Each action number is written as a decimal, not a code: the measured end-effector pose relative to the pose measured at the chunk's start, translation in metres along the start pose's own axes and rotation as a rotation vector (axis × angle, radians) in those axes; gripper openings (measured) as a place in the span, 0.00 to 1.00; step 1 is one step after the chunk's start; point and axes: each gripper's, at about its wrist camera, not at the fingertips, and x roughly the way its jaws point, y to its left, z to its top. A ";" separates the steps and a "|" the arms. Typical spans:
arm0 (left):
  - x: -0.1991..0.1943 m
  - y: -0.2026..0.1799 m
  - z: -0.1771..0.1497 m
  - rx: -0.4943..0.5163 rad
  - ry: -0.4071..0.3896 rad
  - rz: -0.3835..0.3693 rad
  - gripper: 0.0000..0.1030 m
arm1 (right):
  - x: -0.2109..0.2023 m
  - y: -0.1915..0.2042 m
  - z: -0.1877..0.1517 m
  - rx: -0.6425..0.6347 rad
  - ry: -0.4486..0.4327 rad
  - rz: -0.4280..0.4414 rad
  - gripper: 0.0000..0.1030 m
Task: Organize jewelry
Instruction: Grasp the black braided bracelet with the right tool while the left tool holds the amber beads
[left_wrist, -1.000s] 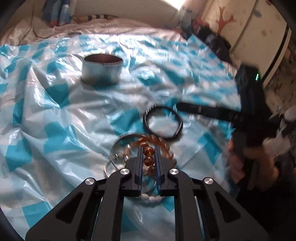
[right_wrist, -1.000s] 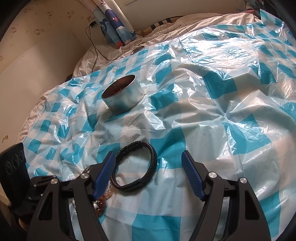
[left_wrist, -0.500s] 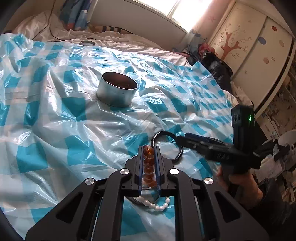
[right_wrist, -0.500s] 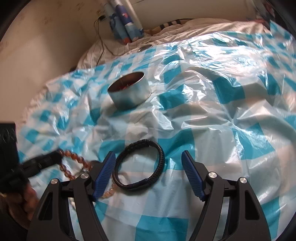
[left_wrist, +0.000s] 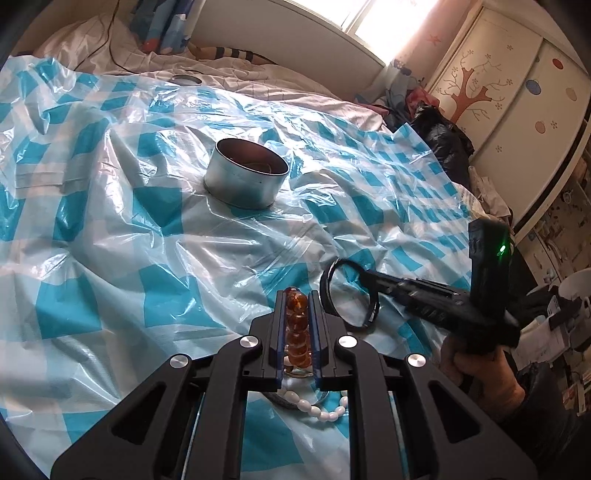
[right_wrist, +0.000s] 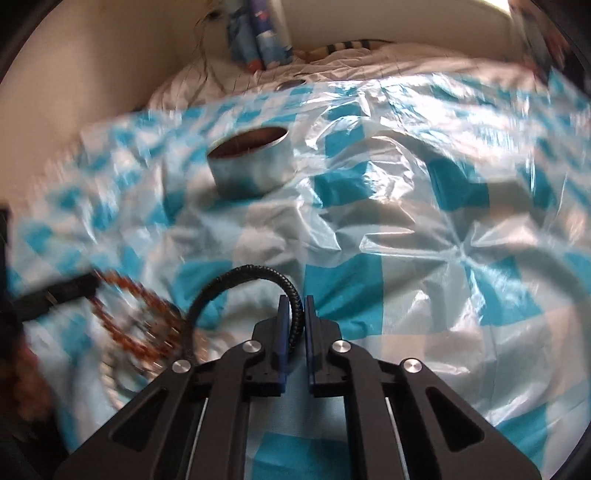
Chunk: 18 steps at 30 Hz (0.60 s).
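Note:
My left gripper (left_wrist: 297, 299) is shut on an amber bead bracelet (left_wrist: 296, 325) and holds it above the blue-checked plastic sheet (left_wrist: 122, 258). My right gripper (right_wrist: 294, 306) is shut on a black braided bracelet (right_wrist: 243, 277); that bracelet also shows lifted off the sheet in the left wrist view (left_wrist: 347, 295), and the amber bracelet hangs at the left of the right wrist view (right_wrist: 125, 321). A round metal tin (left_wrist: 245, 179) stands open farther back on the sheet, also in the right wrist view (right_wrist: 251, 164). A white bead bracelet (left_wrist: 317, 406) and a silver bangle (right_wrist: 122, 373) lie under the grippers.
The sheet covers a bed with white bedding (left_wrist: 236, 70) behind it. A wall (right_wrist: 74, 74) runs along the left side. A wardrobe (left_wrist: 509, 92) and dark clutter (left_wrist: 439, 136) stand at the right. A small round lid (left_wrist: 186, 78) lies at the far edge.
My right gripper has closed on the black bracelet and lifted it. My left gripper has raised the amber bracelet off the pile and tilted up toward the tin.

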 end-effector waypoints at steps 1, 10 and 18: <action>0.000 0.000 0.000 -0.001 -0.001 0.001 0.10 | -0.003 -0.004 0.002 0.030 -0.012 0.028 0.08; -0.005 -0.002 0.002 0.003 -0.029 -0.017 0.10 | -0.011 -0.018 0.009 0.156 -0.043 0.159 0.08; -0.014 -0.011 0.005 0.035 -0.070 -0.041 0.10 | -0.008 -0.014 0.009 0.132 -0.040 0.146 0.09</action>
